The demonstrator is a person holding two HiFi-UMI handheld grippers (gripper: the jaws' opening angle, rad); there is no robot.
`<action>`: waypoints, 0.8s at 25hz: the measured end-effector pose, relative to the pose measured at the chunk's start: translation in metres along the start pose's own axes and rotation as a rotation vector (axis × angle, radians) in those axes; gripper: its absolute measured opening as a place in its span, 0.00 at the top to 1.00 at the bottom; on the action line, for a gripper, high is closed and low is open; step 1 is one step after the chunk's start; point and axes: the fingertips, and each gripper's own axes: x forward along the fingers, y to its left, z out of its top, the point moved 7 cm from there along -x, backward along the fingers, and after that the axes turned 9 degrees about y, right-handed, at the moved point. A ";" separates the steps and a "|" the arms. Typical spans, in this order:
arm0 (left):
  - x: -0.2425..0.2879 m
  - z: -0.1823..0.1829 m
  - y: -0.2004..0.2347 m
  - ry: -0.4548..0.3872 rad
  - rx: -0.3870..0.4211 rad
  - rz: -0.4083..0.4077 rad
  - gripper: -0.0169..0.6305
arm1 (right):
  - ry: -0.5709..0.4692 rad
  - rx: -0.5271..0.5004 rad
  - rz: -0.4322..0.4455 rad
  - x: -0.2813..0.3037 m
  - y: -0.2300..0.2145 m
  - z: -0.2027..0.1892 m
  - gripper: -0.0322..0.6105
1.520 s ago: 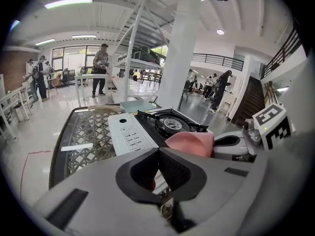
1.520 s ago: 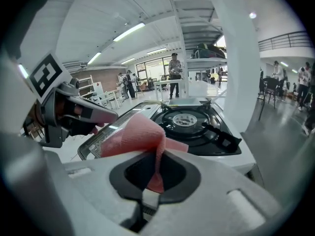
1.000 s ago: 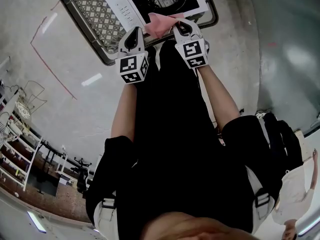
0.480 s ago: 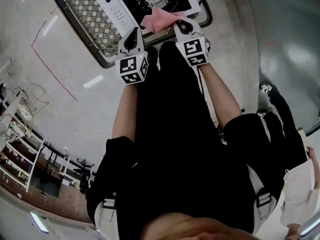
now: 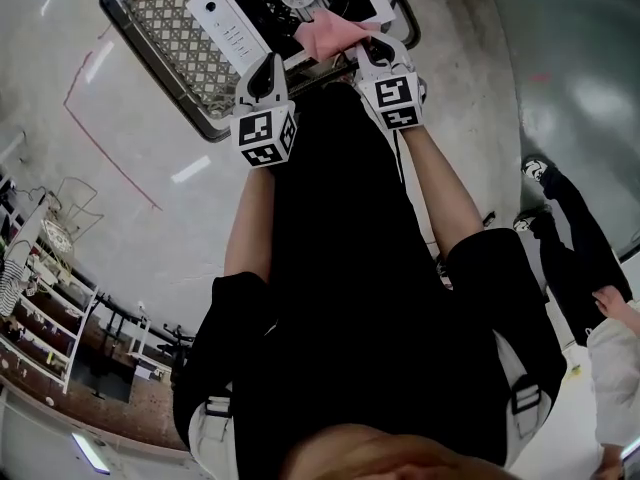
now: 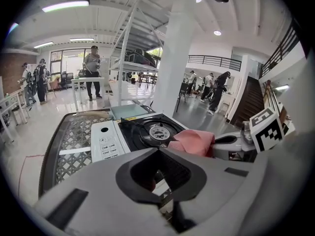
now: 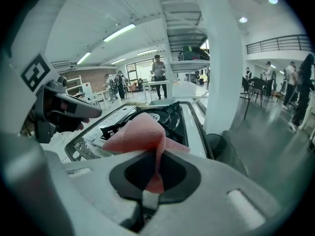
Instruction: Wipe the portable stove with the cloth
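While the left hand-held gripper (image 5: 269,63) is pressed together, the right hand-held gripper (image 5: 368,48) pinches the cloth (image 5: 326,36).

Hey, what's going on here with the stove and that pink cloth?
A person works with a gripper in each hand over a portable stove that sits on a mesh-topped table. The right gripper is clamped on a pink cloth and holds it at the stove's black top, beside the burner. The left gripper is shut on nothing and hovers at the stove's near edge. Whether the cloth presses on the surface cannot be told.
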 end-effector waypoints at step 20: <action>0.034 0.031 0.002 0.035 0.116 -0.225 0.98 | 0.127 0.081 -0.288 -0.006 -0.035 0.000 0.94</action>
